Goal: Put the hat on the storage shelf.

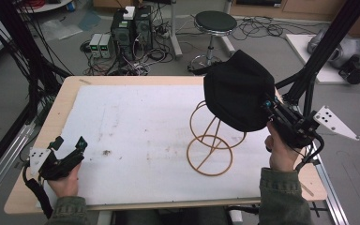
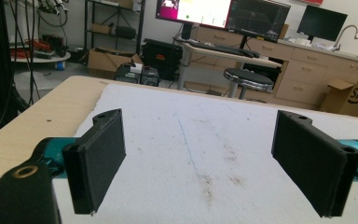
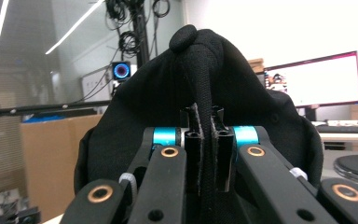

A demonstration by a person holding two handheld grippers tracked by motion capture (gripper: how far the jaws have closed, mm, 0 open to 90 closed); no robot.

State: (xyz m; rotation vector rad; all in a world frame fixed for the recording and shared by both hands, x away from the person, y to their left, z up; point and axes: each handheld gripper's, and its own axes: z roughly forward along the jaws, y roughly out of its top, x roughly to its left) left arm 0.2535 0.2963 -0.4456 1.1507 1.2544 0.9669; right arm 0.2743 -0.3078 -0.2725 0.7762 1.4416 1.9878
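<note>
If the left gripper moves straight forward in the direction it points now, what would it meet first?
Probably nothing on the table. The left gripper, jaws open, points along the bare white mat toward the far edge; that path looks free. The wire stand sits off to its right, as the high view shows.

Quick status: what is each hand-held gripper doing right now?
Left hand-held gripper: open, nothing between its jaws, low over the white mat.
Right hand-held gripper: shut on the black cap, held above the wire stand.
</note>
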